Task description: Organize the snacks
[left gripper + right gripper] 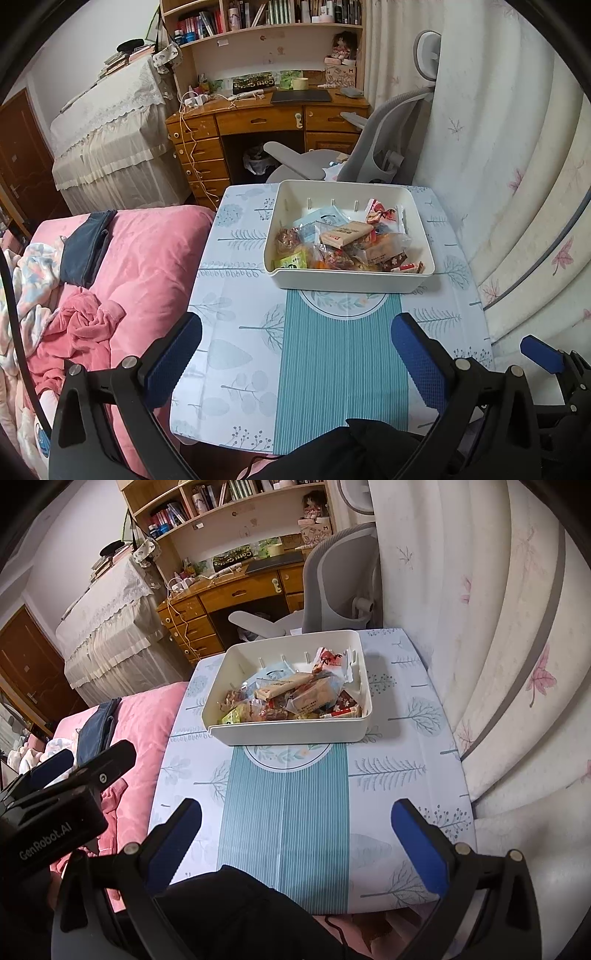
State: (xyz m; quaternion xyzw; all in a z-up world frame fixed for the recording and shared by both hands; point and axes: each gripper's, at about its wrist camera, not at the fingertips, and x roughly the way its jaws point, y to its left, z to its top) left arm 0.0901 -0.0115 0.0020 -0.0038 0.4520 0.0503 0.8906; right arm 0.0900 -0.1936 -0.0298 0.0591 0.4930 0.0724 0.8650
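I am holding both tongs low over the near edge of the surface (236,332), which is wearing a pale cloth printed with trees and a teal striped band. My left tongs (295,354) are standing wide apart and gripping nothing. My right tongs (295,834) are likewise spread apart and empty. In the left wrist view, the right tongs are showing at about 4 o'clock, so the two are hovering side by side.

Further out, at 12 o'clock from both tongs, a cream bin (347,280) is sitting on the surface, well apart from my fingertips. The snacks (343,247) are lying heaped inside it, in its near half. On top of the heap a tan wrapped bar (282,686) is lying with its long axis running roughly from 8 o'clock to 2 o'clock. A red and white packet (382,214) is leaning against the far right wall.

I judge neither hand clearly nearer; the bin is lying slightly toward my right side, so the right tongs probably have the shorter reach.

Beyond the surface, a grey chair (373,147) and a wooden desk (258,122) are standing at 12 o'clock, and a pink bed (147,266) is lying at 9 o'clock.
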